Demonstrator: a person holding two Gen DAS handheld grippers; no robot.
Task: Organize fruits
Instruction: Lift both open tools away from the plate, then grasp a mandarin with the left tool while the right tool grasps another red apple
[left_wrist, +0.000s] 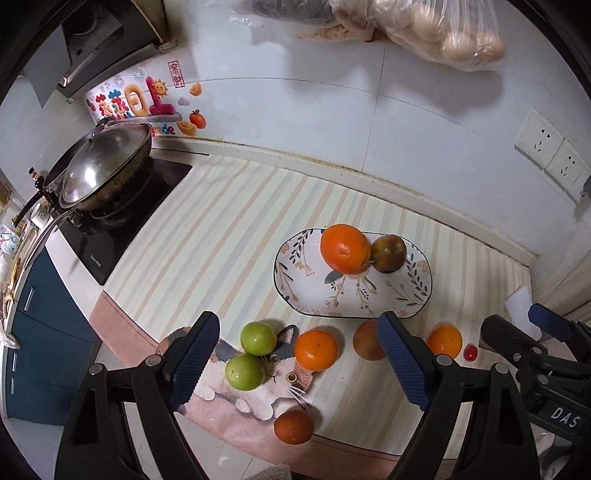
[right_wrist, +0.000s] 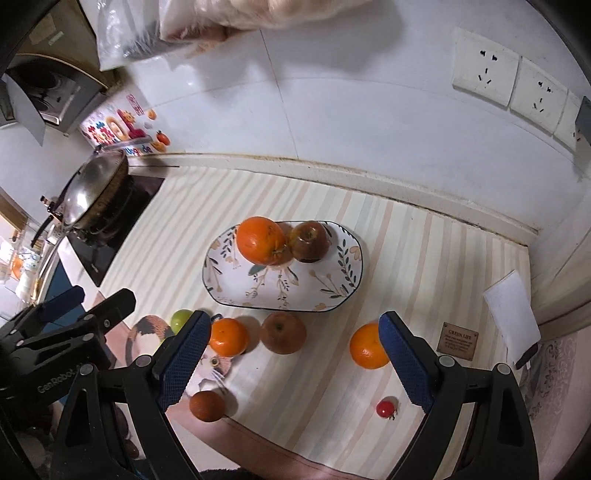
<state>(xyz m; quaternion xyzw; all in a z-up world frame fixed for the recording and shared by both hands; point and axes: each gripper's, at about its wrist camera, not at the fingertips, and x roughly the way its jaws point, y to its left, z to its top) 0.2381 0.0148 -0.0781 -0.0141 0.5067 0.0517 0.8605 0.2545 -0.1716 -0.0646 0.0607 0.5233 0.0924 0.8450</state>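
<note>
Both the left gripper (left_wrist: 301, 363) and the right gripper (right_wrist: 295, 360) hang with jaws spread wide and empty above loose fruit, the plate (left_wrist: 295, 291) beyond them.

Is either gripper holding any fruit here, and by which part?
Nothing is held: the left gripper and right gripper are both open, hanging above the fruit.

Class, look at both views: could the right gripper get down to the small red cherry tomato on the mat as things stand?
Probably yes. The right gripper is open and empty, and the cherry tomato lies alone on the striped mat with nothing over it; the nearest orange sits apart.
</note>
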